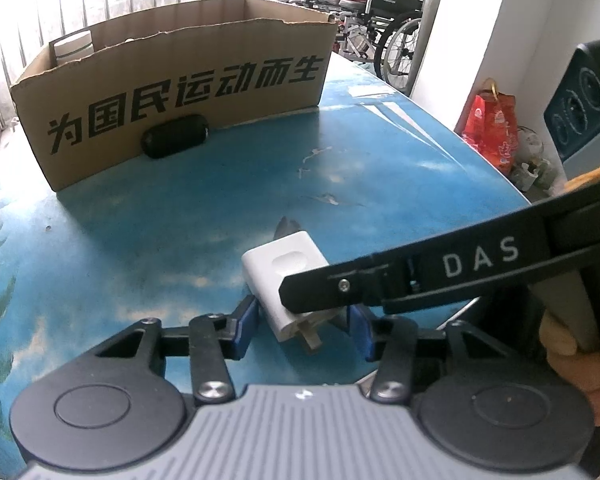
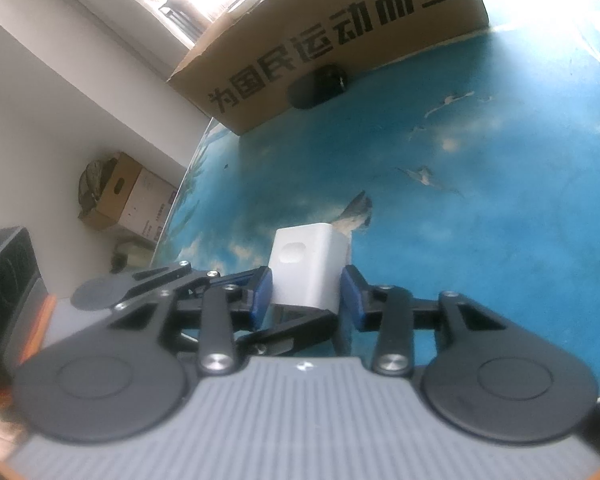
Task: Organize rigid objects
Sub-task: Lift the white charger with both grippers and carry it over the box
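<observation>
2 tools: the left tool (image 1: 304,322) and the right tool (image 2: 306,294) both meet at 1 white charger (image 1: 280,268), on the near side of the cardboard box (image 1: 180,80).
Charger's place: well apart from the box's printed front wall, over the blue counter (image 1: 140,240); whether it rests on the counter or hangs just above it I cannot tell.
Right tool: narrow, its blue pads against 2 opposite flat sides of the charger, so it seems to be holding it.
Left tool: narrow too, its pads straddling the charger's lower end near the metal prongs; the right tool's finger hides one side, so I cannot tell whether it presses.
Handling: likely light, stiff and hard; the smooth glossy plastic could slip from a weak pinch.
Where to hold: across 2 flat parallel faces at mid-body, clear of the prongs and rounded corners.
Also by the box: 1 black case (image 1: 175,135) lies touching the foot of its front wall.
</observation>
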